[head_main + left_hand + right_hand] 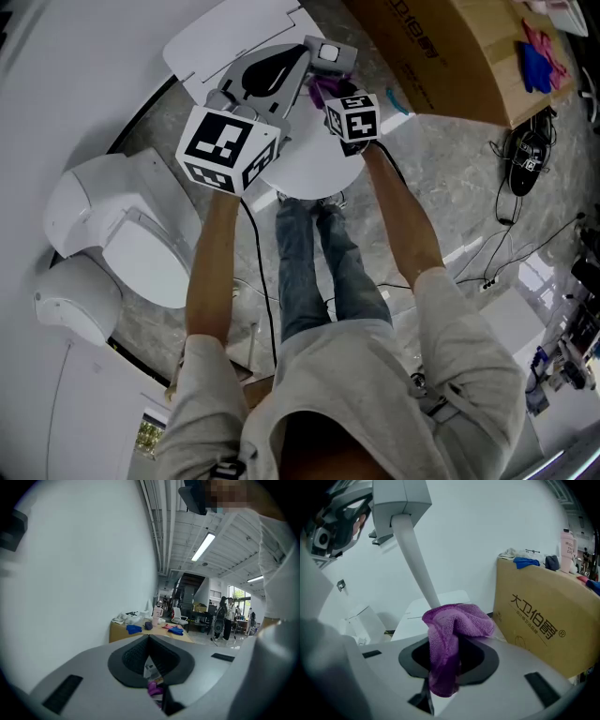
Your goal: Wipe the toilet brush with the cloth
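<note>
The toilet brush has a white shaft (415, 559) and a grey-white block end (330, 54), and it is held up in front of me. My left gripper (307, 58) is shut on that end; in the left gripper view its pads (140, 656) meet on a thin white part. A purple cloth (450, 625) is bunched around the lower shaft, and my right gripper (447, 660) is shut on it. From the head view the cloth (322, 92) shows just beyond the right gripper's marker cube (353, 117). A bit of cloth (154, 688) also shows below the left jaws.
A white toilet (122, 244) stands at the left on the grey floor. A small round white table (305, 164) is below the grippers. A large cardboard box (459, 56) with cloths on top is at the right, with cables and a black device (525, 159) beyond it.
</note>
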